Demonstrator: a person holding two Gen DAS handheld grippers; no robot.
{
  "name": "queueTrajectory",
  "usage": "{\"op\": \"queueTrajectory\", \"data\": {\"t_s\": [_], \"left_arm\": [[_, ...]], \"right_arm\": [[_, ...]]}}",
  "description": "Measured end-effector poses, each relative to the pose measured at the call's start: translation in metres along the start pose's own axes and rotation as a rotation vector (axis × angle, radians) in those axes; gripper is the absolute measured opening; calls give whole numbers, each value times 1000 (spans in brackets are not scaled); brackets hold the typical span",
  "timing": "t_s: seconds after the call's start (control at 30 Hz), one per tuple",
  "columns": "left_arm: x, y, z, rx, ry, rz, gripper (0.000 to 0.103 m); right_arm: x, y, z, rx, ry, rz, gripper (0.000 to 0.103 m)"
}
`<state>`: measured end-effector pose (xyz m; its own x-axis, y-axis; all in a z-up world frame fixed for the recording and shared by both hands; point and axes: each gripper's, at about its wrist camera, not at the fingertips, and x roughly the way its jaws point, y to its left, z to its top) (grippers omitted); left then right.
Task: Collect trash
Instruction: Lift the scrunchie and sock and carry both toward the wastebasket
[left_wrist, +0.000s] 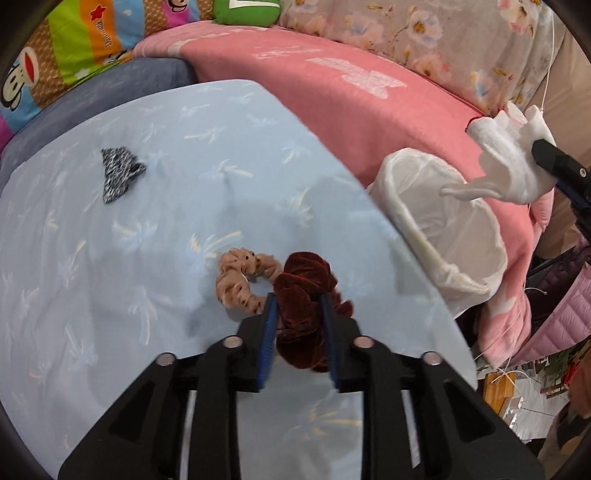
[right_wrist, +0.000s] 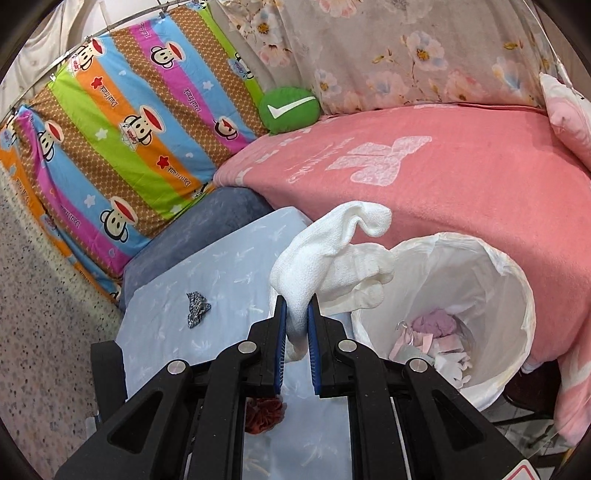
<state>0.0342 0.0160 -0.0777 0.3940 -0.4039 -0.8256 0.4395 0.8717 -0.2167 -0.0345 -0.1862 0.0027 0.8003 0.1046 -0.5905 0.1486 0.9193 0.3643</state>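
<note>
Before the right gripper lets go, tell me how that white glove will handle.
The white glove probably flops: it droops over the right gripper. Its knit looks light and grippy. It likely drops limp toward the lined bin.

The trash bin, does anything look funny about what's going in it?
Yes. The right gripper holds a clean-looking white glove beside the lined trash bin, and the left gripper grips a dark red scrunchie. Neither looks like trash.

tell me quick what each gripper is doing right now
Left gripper: shut on the dark red scrunchie.
Right gripper: shut on the white glove, beside the bin.
</note>
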Motion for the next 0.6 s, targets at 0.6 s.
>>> {"op": "queueTrajectory", "data": {"t_s": [0.6], "left_arm": [[8,33,-16,-89,47,56,53]], "right_arm": [[17,12,-15,-24,67,6,10]]}}
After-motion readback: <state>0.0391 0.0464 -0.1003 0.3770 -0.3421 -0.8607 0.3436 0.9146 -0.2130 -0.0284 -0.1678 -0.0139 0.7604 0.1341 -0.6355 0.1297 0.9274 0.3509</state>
